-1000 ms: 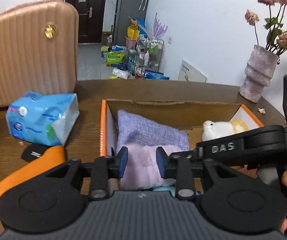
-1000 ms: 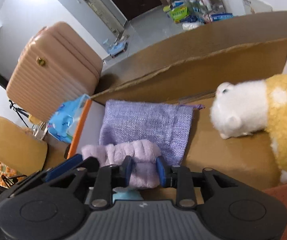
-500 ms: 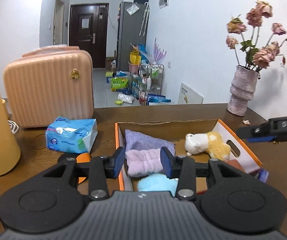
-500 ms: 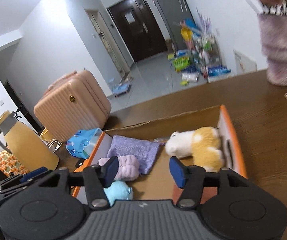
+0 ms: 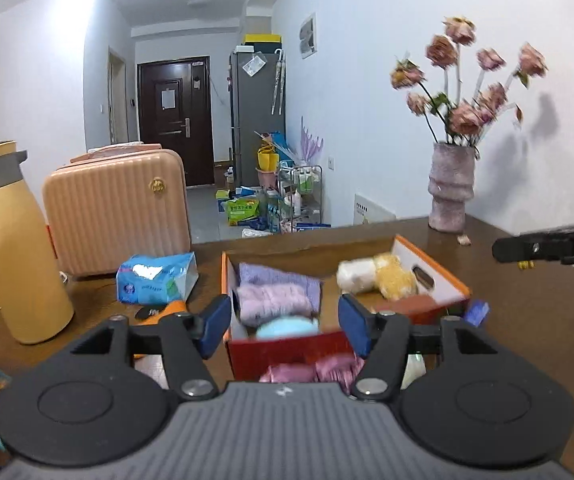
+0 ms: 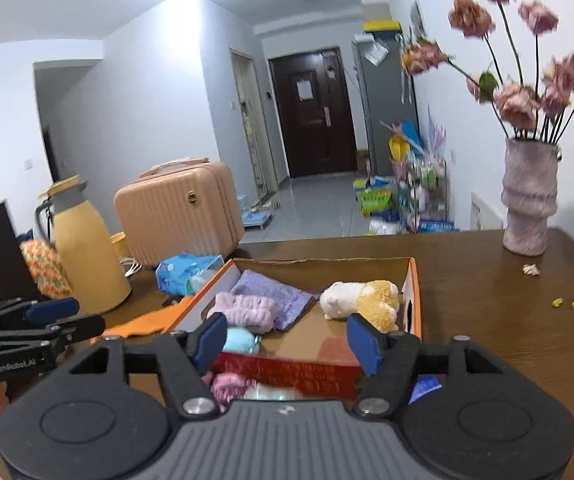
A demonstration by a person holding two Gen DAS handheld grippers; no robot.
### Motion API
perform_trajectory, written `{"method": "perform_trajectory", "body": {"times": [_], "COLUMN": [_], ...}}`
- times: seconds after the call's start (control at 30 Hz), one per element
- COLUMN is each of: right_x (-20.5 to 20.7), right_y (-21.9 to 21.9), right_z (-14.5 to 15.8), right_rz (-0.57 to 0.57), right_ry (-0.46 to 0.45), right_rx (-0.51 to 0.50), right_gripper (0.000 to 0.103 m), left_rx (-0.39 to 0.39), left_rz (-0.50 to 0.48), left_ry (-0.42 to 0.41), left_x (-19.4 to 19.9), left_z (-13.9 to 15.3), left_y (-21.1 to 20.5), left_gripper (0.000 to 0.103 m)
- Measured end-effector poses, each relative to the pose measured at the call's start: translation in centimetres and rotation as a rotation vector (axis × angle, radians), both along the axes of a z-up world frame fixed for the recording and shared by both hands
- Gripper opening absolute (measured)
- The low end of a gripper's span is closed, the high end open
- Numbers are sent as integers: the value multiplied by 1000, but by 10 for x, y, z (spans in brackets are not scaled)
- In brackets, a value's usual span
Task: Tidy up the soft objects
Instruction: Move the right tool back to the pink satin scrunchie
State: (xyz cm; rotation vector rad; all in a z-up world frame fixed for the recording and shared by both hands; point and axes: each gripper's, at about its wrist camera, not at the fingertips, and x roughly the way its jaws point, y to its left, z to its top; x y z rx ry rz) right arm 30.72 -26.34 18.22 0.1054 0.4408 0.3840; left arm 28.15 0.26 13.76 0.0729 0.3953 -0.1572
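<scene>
Cardboard box [image 6: 414,292]: one plush toy [image 6: 361,300], one purple cloth [image 6: 273,292], one headband [image 6: 245,309].

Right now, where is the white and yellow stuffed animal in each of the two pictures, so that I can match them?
Left wrist view: the stuffed animal lies in the right half of the box, right of centre, white head pointing left.
Right wrist view: the stuffed animal lies in the right half of the box, near the centre, just above the right blue pad.
Shared landmark: the vase stands on the table behind the box, to the right.

Wooden table [image 6: 487,320] — box [image 6: 414,292], vase [image 6: 529,208].
</scene>
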Motion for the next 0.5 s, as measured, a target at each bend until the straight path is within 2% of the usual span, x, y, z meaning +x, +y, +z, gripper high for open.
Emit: {"method": "perform_trajectory", "body": {"times": [0.13,0.27,0.37,0.5], "right_x": [-46,-96,-138,-178], "right_y": [2,3,7,2], "right_z": [-20,-45,-65,-96], "right_rz": [18,20,-29,-44], "right_ry": [-40,-74,-109,-83], "right_rx": [-32,-28,-55,17], "right_gripper": [69,71,72,76], "left_rx": [-9,-42,-50,-114], "left_rz": [-8,-37,6,36], "left_ry": [-38,-74,-37,14], "left_x": [-50,-105,-136,-168], "left_z": [-19,-44,-72,-98], "left_y": [-5,-7,-8,1], "left_gripper": [67,86,86,86]}}
